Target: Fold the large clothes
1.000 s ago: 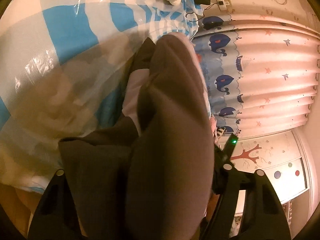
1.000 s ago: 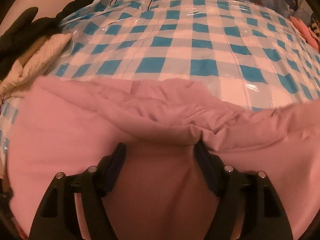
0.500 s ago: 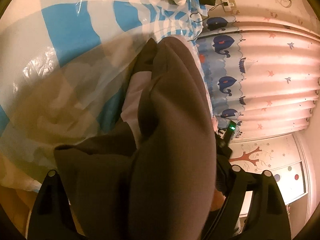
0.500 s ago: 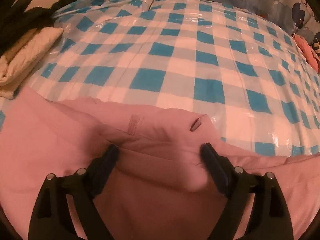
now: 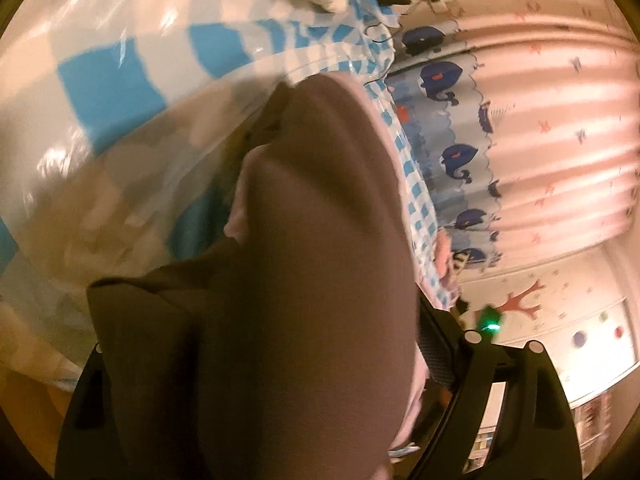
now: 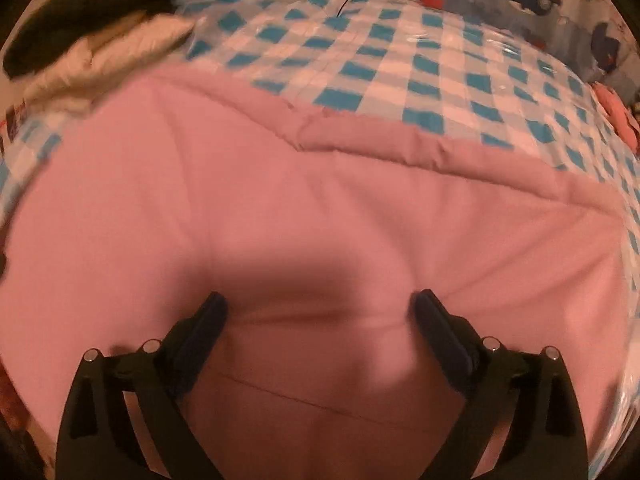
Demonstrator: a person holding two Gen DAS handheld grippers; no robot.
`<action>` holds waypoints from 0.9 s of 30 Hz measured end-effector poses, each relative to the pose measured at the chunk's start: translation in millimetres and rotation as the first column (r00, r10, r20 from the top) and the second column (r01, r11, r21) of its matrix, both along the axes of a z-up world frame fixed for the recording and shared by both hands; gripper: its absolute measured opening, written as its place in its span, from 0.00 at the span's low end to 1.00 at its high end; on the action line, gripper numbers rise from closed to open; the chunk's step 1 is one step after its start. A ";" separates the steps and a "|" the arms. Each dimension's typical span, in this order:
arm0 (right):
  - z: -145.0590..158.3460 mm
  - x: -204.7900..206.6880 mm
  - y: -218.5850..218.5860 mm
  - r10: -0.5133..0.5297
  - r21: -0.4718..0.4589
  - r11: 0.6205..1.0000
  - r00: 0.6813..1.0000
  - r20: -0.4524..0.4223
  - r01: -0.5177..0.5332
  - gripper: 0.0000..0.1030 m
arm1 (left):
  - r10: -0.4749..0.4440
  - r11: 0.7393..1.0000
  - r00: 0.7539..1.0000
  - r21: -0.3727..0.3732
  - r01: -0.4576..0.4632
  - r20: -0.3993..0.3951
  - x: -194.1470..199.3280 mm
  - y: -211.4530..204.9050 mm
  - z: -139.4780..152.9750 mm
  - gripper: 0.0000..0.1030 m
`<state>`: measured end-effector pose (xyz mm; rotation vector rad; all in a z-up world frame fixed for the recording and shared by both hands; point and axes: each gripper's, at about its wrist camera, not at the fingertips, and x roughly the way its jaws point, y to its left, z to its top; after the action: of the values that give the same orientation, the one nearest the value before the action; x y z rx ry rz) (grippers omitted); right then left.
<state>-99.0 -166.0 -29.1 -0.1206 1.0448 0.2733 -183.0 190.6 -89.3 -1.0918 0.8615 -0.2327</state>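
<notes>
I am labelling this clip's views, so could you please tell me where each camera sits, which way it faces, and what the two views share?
Left wrist: on the left tool, facing along the shadowed pink garment draped between its fingers, toward the whale curtain; only tool fingers show.
Right wrist: on the right tool, angled down at the garment spread flat, fingers wide apart, having just opened.
Shared: garment, checked cover, curtain.

The right gripper (image 6: 318, 312) is matte black, its two broad arms widening toward six o'clock, each carrying two round silver screw heads. Its fingers (image 6: 204, 332) wear dark blue ribbed pads. The left gripper (image 5: 256, 364) is equally black, with silver screws at three o'clock.
</notes>
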 end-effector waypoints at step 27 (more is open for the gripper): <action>-16.5 -95.5 22.3 0.045 -0.079 0.996 0.999 0.018 -0.044 0.94 | -0.151 0.932 0.982 0.348 0.101 0.117 -2.8 -55.1 93.3 0.65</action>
<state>-194.5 -143.7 -45.6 -0.2178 1.0341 0.2708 -185.8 135.6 4.0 -0.6879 0.8092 -0.2543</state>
